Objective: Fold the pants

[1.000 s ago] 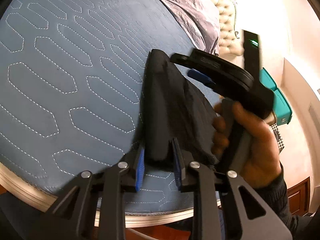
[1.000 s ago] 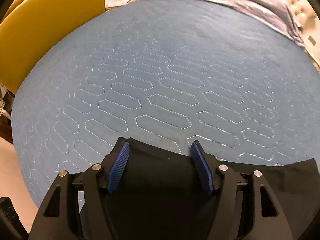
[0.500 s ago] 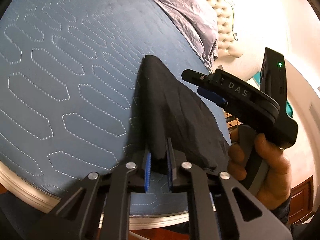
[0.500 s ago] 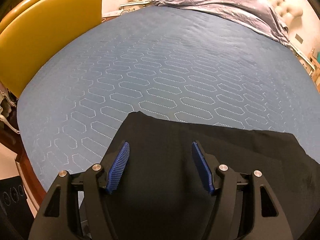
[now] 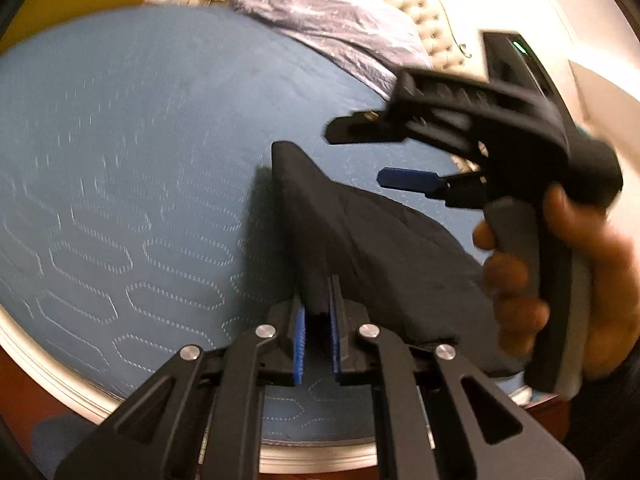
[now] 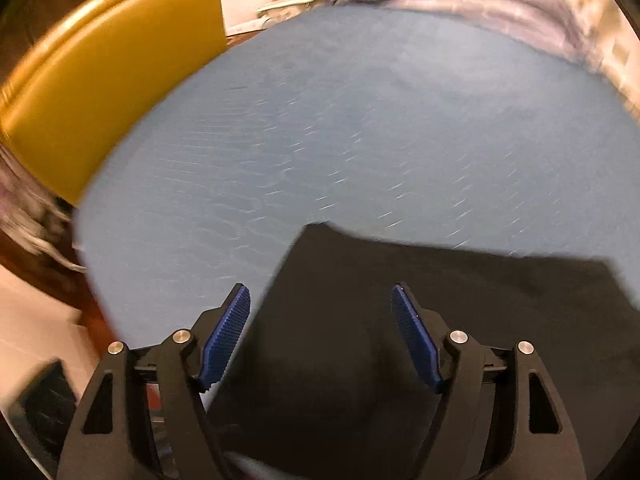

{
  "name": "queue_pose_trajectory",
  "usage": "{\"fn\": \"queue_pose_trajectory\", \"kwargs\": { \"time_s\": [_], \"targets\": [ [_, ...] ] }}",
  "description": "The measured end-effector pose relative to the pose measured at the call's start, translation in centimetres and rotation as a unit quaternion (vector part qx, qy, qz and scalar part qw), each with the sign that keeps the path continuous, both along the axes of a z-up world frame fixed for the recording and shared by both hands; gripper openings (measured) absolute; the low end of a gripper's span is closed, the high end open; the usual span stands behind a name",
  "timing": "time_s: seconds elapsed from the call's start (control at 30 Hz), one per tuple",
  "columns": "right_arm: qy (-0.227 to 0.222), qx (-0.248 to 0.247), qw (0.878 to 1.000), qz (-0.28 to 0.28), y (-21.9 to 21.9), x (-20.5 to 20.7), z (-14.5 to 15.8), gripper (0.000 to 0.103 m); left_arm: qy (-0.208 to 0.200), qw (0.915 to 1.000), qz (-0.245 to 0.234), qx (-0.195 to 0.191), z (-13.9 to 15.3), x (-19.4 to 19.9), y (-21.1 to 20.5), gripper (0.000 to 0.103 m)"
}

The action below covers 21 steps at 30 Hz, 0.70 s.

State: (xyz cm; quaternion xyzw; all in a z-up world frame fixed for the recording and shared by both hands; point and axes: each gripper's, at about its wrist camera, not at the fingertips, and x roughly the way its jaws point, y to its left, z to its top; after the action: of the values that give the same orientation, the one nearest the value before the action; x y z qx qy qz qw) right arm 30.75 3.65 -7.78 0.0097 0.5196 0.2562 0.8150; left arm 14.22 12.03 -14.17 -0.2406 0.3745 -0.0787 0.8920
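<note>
**Pants pinched at one edge on the quilted bed**

Pants (image 5: 372,240) of black soft fabric lay on the blue quilted bedcover (image 5: 120,160) near its foot edge, one border pulled up into a ridge. The left gripper (image 5: 316,332) had just been closing, and its blue ribbed pads (image 5: 298,344) stood narrow with that ridge of cloth clamped between them. To its right, a person's hand (image 5: 560,280) held the grey handle of the right gripper (image 5: 384,152) above the far side of the garment. From the right wrist view, the right gripper (image 6: 320,332) had just been opening; its blue pads (image 6: 224,336) stood wide apart above the dark cloth (image 6: 400,340), gripping nothing. A crumpled lilac-grey duvet (image 5: 340,28) lay at the head of the bed against a tufted cream headboard (image 5: 420,8). A mustard-yellow padded chair (image 6: 100,80) stood beside the bed. Both views were blurred.
</note>
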Motion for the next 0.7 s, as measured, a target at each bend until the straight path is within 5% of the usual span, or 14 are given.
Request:
{"fn": "queue_pose_trajectory", "kwargs": {
  "time_s": [0.2,0.43,0.57,0.7],
  "targets": [
    [0.044,-0.003,0.998,0.041,0.7,0.7,1.2,0.078,-0.032,0.9937,-0.011,0.107,2.4,-0.5,-4.5,0.009],
    [0.066,-0.041,0.994,0.074,1.6,-0.2,0.7,0.077,-0.069,0.9824,-0.038,0.170,3.4,-1.9,-9.1,0.009],
    [0.078,-0.065,0.992,0.080,0.9,-0.3,-0.5,0.060,-0.081,0.9767,-0.055,0.191,3.5,-2.3,-11.5,0.009],
    [0.078,-0.061,0.991,0.091,-0.8,-1.3,-0.8,0.025,-0.087,0.9763,-0.072,0.185,3.4,-2.6,-12.7,0.008]
  ]
}}
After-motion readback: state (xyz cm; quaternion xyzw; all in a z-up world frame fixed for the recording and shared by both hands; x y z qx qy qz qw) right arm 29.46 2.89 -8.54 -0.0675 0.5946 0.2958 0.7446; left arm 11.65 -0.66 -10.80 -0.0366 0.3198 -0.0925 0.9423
